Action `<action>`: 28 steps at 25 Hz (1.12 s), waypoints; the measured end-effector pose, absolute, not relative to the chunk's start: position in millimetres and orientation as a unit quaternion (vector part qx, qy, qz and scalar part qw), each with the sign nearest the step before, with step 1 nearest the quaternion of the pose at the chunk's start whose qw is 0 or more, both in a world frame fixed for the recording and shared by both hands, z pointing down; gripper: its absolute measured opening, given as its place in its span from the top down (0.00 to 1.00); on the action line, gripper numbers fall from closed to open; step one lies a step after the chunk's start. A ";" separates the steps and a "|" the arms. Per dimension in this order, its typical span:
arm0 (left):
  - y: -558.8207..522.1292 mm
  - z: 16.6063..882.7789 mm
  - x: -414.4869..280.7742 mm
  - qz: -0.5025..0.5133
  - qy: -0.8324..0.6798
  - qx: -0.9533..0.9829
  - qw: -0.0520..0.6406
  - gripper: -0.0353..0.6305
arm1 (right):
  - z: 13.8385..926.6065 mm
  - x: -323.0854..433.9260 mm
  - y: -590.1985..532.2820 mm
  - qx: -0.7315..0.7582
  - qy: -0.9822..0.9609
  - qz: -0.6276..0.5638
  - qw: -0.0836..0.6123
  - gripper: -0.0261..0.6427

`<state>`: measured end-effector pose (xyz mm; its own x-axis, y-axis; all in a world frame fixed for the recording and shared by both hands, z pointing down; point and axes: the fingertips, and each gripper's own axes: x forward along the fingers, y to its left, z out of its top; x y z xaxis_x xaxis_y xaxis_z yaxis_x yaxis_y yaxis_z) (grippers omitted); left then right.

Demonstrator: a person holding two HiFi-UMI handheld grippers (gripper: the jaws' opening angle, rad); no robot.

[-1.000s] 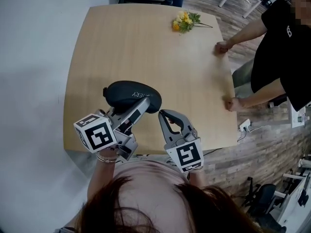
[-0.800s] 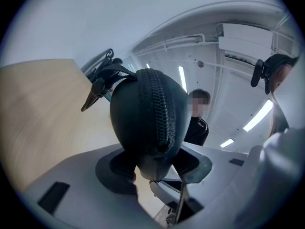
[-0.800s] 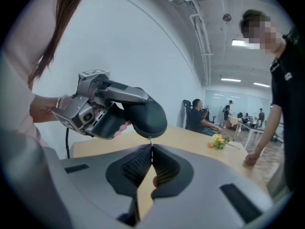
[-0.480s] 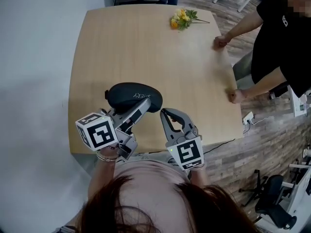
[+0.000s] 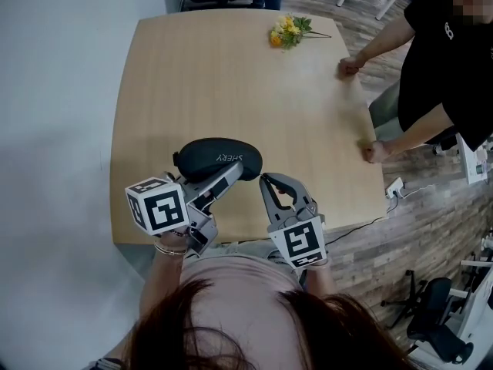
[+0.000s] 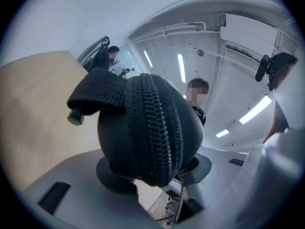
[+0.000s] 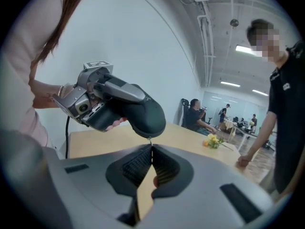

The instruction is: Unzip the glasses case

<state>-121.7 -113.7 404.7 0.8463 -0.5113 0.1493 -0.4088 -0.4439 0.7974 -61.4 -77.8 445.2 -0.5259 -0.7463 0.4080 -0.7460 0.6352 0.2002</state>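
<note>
A black zipped glasses case hangs above the near part of the wooden table. My left gripper is shut on it. In the left gripper view the case fills the space between the jaws, its zip running down the middle and a strap loop at its left. My right gripper is at the case's right end. In the right gripper view its jaws are shut just under the case, and the thin zip pull runs down into the tips.
Yellow flowers lie at the table's far side. A person in black stands at the right with both hands on the table's edge. Wooden floor and a cable are beyond that edge.
The case has tilted a little in the left gripper. Both grippers stay almost where they were, the right one still at the case's right end.
</note>
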 end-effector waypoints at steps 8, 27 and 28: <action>-94.0 390.1 -147.7 -0.130 -0.242 0.860 0.431 0.61 | 427.4 -84.4 -59.4 0.432 -0.874 -0.032 0.220 0.94; -91.7 356.5 -169.4 -0.270 -0.189 0.850 0.411 0.59 | 388.0 -102.5 -42.6 0.417 -0.869 -0.118 0.240 0.94; -92.0 356.5 -169.3 -0.272 -0.188 0.849 0.412 0.59 | 388.5 -101.6 -41.9 0.417 -0.869 -0.118 0.241 0.94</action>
<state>-169.3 -92.0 356.5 0.7810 -0.5438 -0.3071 -0.0950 -0.5895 0.8022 -101.6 -41.9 388.5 -0.5367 -0.7808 0.3199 -0.6671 0.6248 0.4056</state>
